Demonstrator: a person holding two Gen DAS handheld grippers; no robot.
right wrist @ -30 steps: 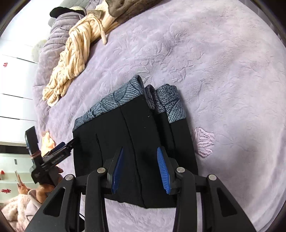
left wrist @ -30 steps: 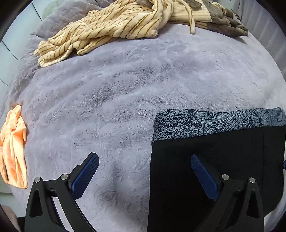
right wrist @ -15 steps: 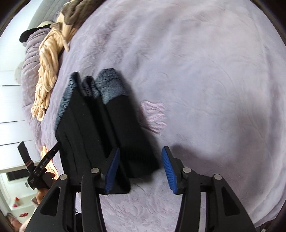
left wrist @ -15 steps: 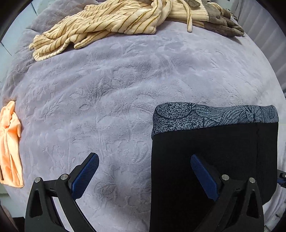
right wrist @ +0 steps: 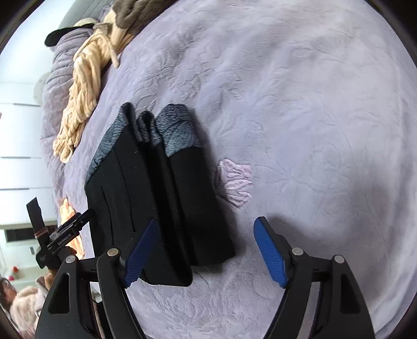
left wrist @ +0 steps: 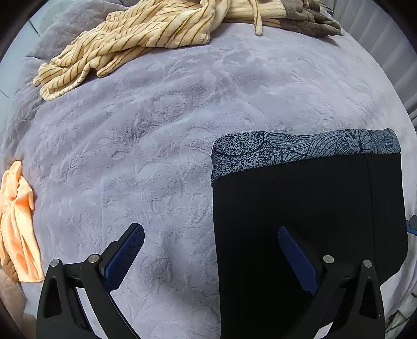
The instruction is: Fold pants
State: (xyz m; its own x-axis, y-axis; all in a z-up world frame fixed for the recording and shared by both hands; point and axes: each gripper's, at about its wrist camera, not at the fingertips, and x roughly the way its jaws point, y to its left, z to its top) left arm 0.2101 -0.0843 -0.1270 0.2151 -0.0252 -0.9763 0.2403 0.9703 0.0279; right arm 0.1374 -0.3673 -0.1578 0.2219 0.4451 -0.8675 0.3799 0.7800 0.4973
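The black pants point(left wrist: 307, 208) lie folded in a compact stack on the lilac plush bed cover, their grey patterned waistband point(left wrist: 299, 148) on the far edge. In the right wrist view the pants point(right wrist: 156, 198) show as several stacked layers. My left gripper point(left wrist: 211, 250) is open and empty, straddling the stack's left edge. My right gripper point(right wrist: 206, 247) is open and empty, hovering over the stack's near right corner. The left gripper also shows in the right wrist view point(right wrist: 67, 229) at the stack's left side.
A cream striped garment point(left wrist: 135, 39) and a brown one point(left wrist: 310, 18) lie at the far edge of the bed. An orange cloth point(left wrist: 15, 221) lies at the left edge. A pink embroidered patch point(right wrist: 234, 180) marks the cover right of the pants.
My right gripper has opened wider and swung right, off the top of the stack toward its right corner. The left gripper has stayed open and hardly moved.
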